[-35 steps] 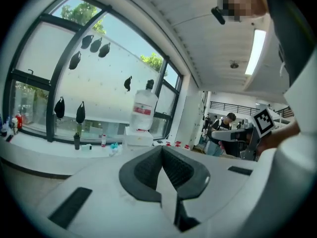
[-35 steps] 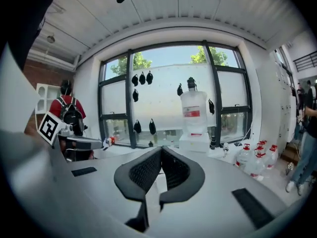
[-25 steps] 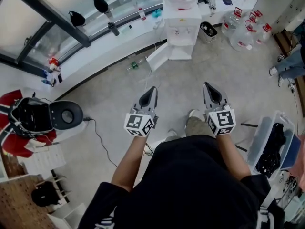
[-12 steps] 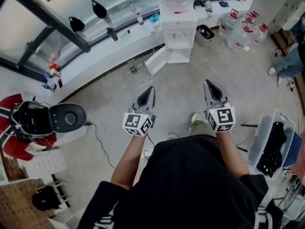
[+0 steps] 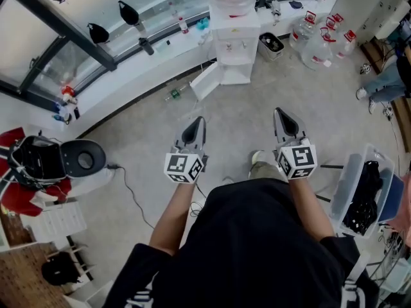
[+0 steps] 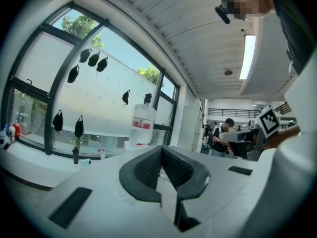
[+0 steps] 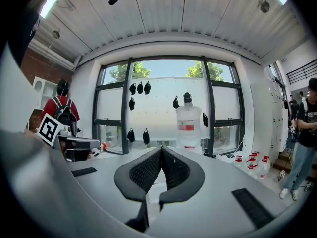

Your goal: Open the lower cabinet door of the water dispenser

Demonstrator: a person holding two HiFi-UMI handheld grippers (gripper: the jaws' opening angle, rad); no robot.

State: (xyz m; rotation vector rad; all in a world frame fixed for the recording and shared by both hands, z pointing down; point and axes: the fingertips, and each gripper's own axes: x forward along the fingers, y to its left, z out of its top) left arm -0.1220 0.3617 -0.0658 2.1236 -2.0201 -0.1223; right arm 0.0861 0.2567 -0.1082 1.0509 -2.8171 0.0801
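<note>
The lower cabinet door [image 5: 207, 82] stands swung open at the foot of the water dispenser [image 5: 236, 40], its panel angling out toward the picture's lower left. Well apart from it, the left tongs [image 5: 198, 124] and right tongs [image 5: 281, 117] are closed, empty, pointing its way.

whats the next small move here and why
Probably none at the door. In the head view the water dispenser's lower cabinet door already stands swung open to the dispenser's left in the picture. The left gripper and right gripper are both shut, empty and far back from it. I'd just lower both grippers and hold.
</note>
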